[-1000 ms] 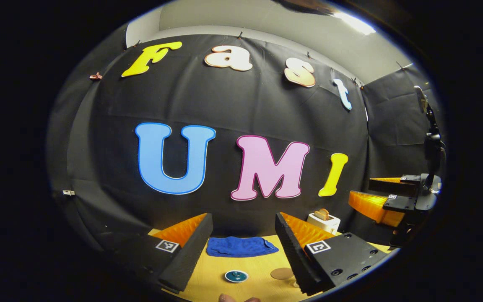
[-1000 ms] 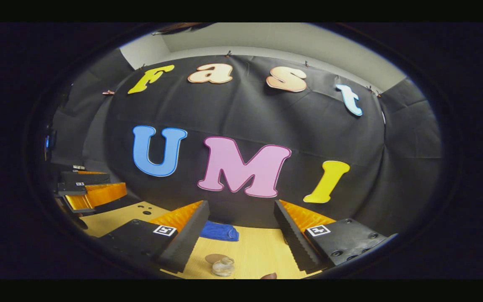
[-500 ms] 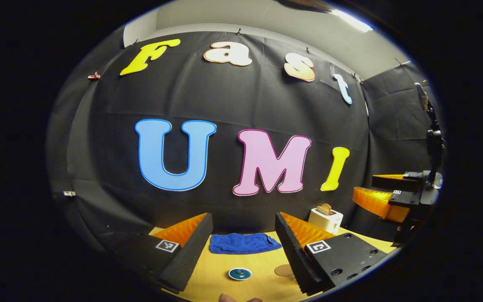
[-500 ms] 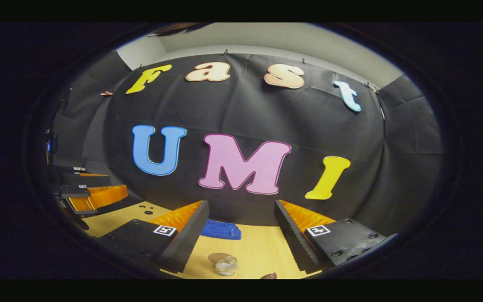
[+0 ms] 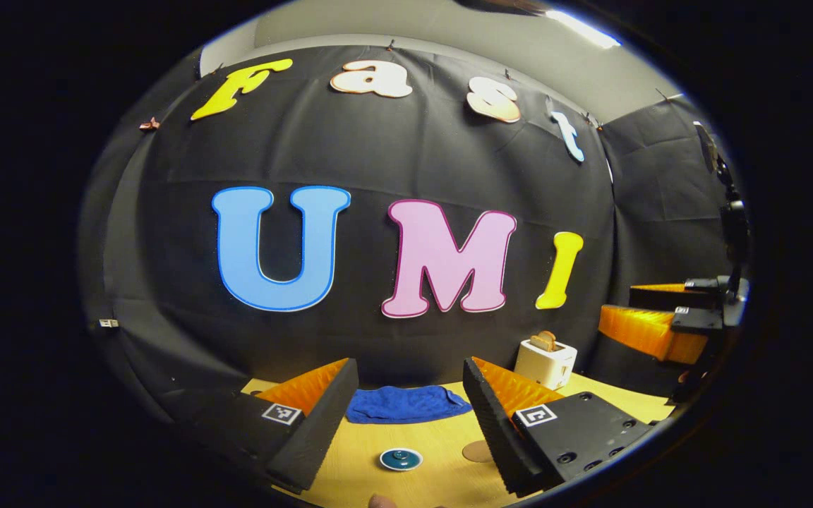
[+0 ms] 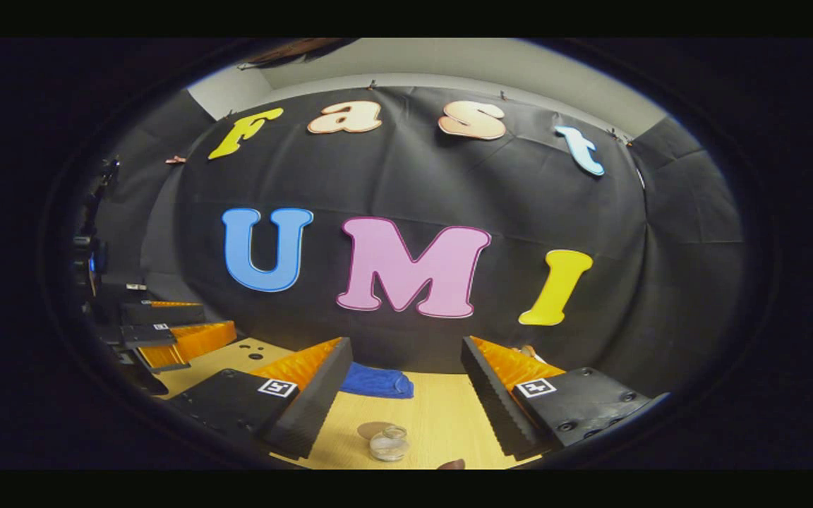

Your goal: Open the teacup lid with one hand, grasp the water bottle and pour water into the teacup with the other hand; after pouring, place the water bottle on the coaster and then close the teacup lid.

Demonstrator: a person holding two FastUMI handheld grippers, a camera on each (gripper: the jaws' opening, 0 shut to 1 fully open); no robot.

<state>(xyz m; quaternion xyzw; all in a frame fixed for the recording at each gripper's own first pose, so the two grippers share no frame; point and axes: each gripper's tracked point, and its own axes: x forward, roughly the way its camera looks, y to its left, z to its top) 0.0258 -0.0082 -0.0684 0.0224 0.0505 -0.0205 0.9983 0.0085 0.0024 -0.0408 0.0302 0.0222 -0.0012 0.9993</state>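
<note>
Table [image 5: 442,441]: I see a pale wooden top running back to the booth's black wall in both views; everything below stands or lies on it.

Left gripper [image 5: 410,395]: I hold it raised above the near part of the table, fingers spread wide apart with nothing between them; I also see it at the left edge of the right gripper view [image 6: 166,331], fingers apart there too.

Right gripper [image 6: 406,388]: I hold it up over the table as well, fingers wide apart and empty; it shows at the far right of the left gripper view [image 5: 660,317], likewise parted.

Blue cloth [image 5: 406,405]: lies crumpled at the back of the table by the wall; I see it between my left fingers, and again in the right gripper view [image 6: 377,381].

Toaster [image 5: 546,361]: white, with a slice of bread standing up from its slot; back right of the table, beside the cloth.

Teacup [image 5: 400,458]: seen from above with its dark teal lid on; it stands near the front edge, well in front of the cloth.

Water bottle [image 6: 389,443]: clear, small, upright as far as I can tell; it stands just in front of the coaster, whether touching I cannot tell.

Coaster [image 5: 477,451]: round, brown, flat on the table just right of the teacup; partly hidden by my left gripper's right finger; also in the right gripper view [image 6: 371,429].
</note>
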